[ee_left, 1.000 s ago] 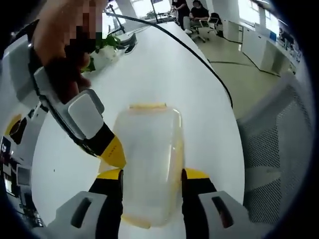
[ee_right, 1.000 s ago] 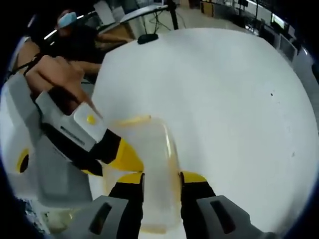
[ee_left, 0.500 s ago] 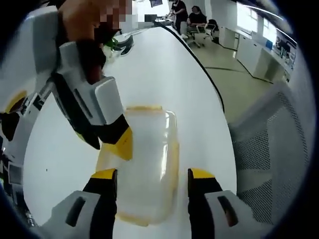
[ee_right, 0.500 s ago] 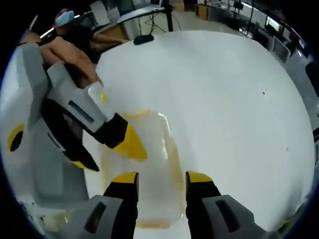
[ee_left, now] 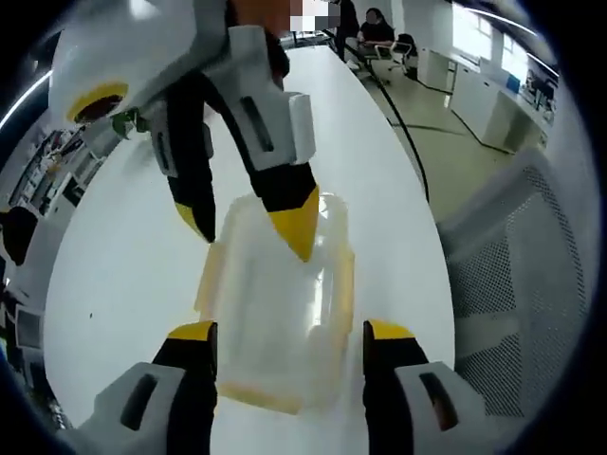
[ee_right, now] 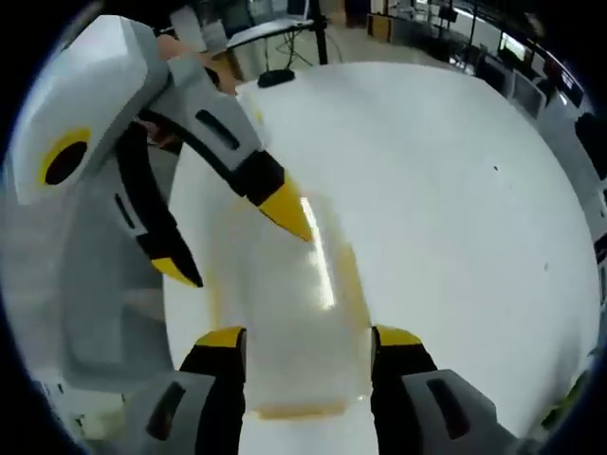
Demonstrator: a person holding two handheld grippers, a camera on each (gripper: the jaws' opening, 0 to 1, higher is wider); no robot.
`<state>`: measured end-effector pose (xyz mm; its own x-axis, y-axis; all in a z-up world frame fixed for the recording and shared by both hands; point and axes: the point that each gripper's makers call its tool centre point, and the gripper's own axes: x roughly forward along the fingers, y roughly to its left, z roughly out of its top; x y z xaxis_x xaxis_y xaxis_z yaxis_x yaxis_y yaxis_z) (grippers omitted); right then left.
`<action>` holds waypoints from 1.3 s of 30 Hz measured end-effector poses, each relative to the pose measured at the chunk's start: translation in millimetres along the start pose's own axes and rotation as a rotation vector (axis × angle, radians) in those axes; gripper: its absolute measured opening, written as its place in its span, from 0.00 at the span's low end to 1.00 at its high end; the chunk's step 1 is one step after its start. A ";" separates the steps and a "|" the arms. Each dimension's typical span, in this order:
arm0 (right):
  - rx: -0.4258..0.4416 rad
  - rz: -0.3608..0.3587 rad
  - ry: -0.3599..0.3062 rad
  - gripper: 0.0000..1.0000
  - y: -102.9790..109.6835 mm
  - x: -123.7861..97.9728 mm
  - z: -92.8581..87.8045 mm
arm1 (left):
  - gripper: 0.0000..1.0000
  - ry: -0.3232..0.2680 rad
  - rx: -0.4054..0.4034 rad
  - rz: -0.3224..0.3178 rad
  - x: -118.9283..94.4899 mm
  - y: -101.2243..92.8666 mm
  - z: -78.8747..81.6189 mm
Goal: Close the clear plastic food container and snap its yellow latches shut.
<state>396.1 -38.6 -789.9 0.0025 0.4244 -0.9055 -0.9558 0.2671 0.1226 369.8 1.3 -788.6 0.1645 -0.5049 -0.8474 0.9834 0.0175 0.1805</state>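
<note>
On the white counter (ee_left: 142, 246) sits the clear plastic food container (ee_left: 277, 313), lid on top, with yellow latches (ee_left: 346, 284) along its edges. In the left gripper view, the left hand-held gripper (ee_left: 290, 332) rises from the bottom, its yellow-tipped jaws spread wide either side of the container's near end, holding nothing. From above comes the right hand-held gripper (ee_left: 251, 223), angled steeply down, jaws apart, one yellow tip pressing on the lid near the far end, the other tip just off the container's left edge over the counter. A mesh chair (ee_left: 517, 284) stands beside the counter on the right.

In the right gripper view, the right hand-held gripper (ee_right: 308, 334) has its jaws parted wide around the container (ee_right: 289, 313), nothing clamped. The left hand-held gripper (ee_right: 237, 242) slants in from the upper left, jaws apart, one yellow tip close over the lid; contact is hard to tell there. A yellow latch (ee_right: 294, 409) shows at the near end.
</note>
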 end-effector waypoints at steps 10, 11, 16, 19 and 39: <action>-0.031 -0.035 0.010 0.62 0.5 -7.6 -7.8 | 0.72 0.009 0.001 -0.003 -0.6 11.6 -7.7; -0.028 -0.033 0.008 0.63 1.0 -8.0 -8.0 | 0.73 0.008 0.002 -0.004 -0.4 12.4 -8.3; -0.054 -0.039 0.022 0.69 5.5 -8.0 -14.5 | 0.75 0.018 0.015 -0.024 1.4 13.4 -13.5; -0.076 -0.057 0.014 0.76 5.2 -9.1 -14.5 | 0.78 0.024 0.020 -0.032 2.8 13.7 -16.4; -0.163 -0.119 0.082 0.82 4.7 7.7 -32.9 | 0.83 0.070 0.065 -0.054 18.5 16.3 -28.1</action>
<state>382.0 -62.5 -809.7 0.1006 0.3243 -0.9406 -0.9851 0.1652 -0.0484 390.9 16.5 -815.4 0.1184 -0.4421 -0.8891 0.9844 -0.0649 0.1633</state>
